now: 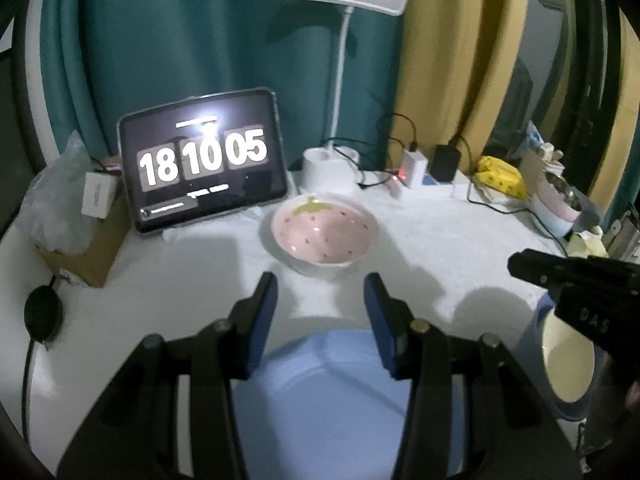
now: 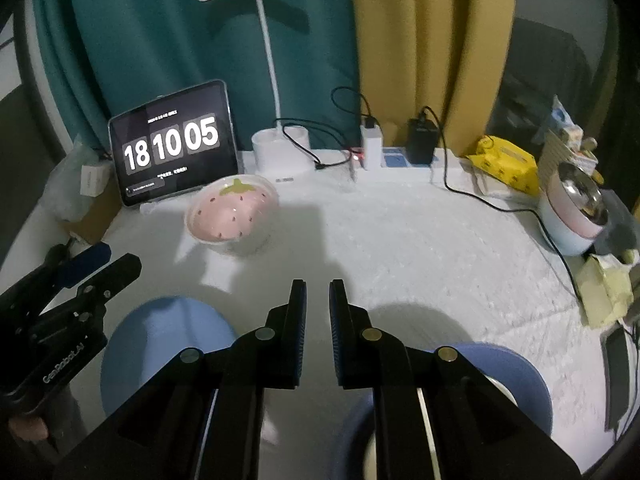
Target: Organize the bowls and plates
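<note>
A white table (image 2: 400,240) stands before teal and yellow curtains. The strawberry bowl (image 1: 324,236) sits near the back, just before the tablet (image 1: 204,160). A blue plate (image 1: 332,400) lies under the left gripper (image 1: 320,284), jaws partly apart, empty. The right gripper (image 2: 318,292), jaws narrow and empty, hovers above a blue bowl (image 2: 520,380).

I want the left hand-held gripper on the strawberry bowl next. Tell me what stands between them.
Nothing visible does. The left hand-held gripper hangs open above the blue plate, and only bare white table cover lies between its fingertips and the strawberry bowl.
</note>
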The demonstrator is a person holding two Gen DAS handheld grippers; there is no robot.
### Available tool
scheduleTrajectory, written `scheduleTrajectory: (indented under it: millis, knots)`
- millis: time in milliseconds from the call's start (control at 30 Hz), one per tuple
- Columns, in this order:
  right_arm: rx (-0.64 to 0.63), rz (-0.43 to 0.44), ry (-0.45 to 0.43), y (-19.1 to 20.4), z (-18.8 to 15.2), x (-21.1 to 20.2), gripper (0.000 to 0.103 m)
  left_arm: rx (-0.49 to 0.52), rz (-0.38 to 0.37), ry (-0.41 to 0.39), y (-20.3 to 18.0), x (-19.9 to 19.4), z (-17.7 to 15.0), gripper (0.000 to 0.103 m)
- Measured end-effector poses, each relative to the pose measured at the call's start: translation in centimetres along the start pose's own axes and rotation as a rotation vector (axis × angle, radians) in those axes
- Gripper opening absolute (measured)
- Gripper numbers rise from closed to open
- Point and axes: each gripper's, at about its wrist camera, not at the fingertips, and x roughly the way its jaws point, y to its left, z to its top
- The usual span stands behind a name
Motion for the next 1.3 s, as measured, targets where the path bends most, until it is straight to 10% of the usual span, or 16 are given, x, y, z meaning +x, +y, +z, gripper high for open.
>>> scheduleTrajectory:
  millis: [1300]
  knots:
    - [0.098,0.01,0.17,4.7,5.6,16.2,0.025,-0.009,-0.046,0.214,4.4,16.1,3.9,0.046]
